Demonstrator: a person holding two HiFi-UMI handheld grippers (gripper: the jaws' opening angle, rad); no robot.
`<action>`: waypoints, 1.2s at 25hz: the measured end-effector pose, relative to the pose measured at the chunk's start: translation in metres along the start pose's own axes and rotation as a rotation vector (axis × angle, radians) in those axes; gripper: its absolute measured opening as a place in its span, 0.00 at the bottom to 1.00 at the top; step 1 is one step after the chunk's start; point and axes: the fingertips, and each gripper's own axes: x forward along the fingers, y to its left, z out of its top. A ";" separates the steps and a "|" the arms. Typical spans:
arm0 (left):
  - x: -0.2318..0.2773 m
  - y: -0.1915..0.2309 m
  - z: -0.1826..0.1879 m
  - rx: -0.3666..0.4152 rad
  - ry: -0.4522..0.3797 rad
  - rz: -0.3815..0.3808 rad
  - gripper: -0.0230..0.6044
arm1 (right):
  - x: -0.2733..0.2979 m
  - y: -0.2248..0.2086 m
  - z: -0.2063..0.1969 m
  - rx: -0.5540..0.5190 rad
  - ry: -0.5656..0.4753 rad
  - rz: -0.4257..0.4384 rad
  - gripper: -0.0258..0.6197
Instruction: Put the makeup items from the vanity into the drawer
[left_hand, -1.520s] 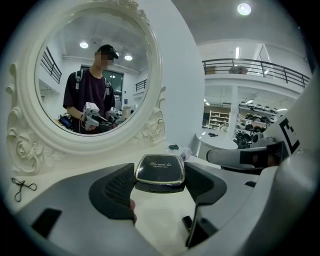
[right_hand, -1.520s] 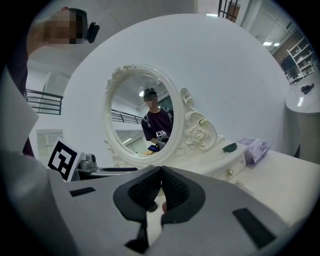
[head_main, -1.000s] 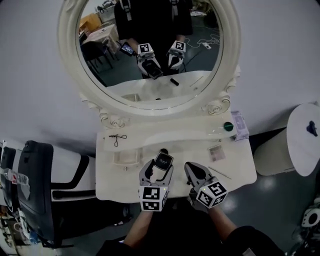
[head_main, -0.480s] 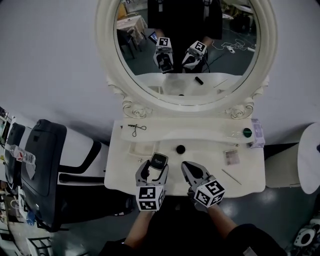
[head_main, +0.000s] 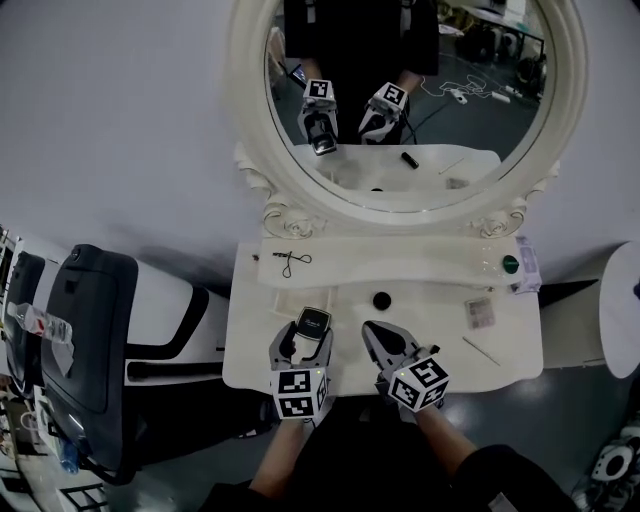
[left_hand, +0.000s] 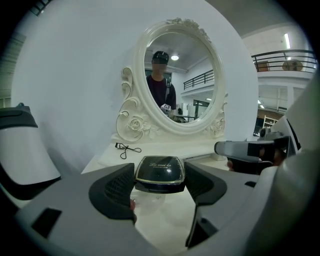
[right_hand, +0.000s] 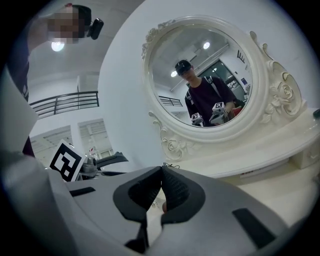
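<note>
While the compact (left_hand: 160, 172) is clamped between the jaws of the left gripper (head_main: 306, 338) over the table (head_main: 250, 340), near its front edge, the jaws of the right gripper (head_main: 372, 332) are pressed together on nothing, just beside it. A lash curler (head_main: 291, 262) is seen near the back left corner, a black cap (head_main: 381, 299) mid-table, and a palette (head_main: 479, 311) and stick (head_main: 481, 349) toward the right edge.
</note>
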 end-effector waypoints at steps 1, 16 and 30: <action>0.002 0.006 -0.002 -0.002 0.007 -0.004 0.55 | 0.006 0.002 -0.002 -0.003 0.003 -0.006 0.08; 0.034 0.053 -0.024 -0.021 0.125 -0.032 0.55 | 0.047 0.004 -0.019 -0.017 0.054 -0.056 0.08; 0.103 0.062 -0.048 -0.049 0.305 -0.022 0.55 | 0.051 -0.030 -0.031 0.032 0.084 -0.060 0.08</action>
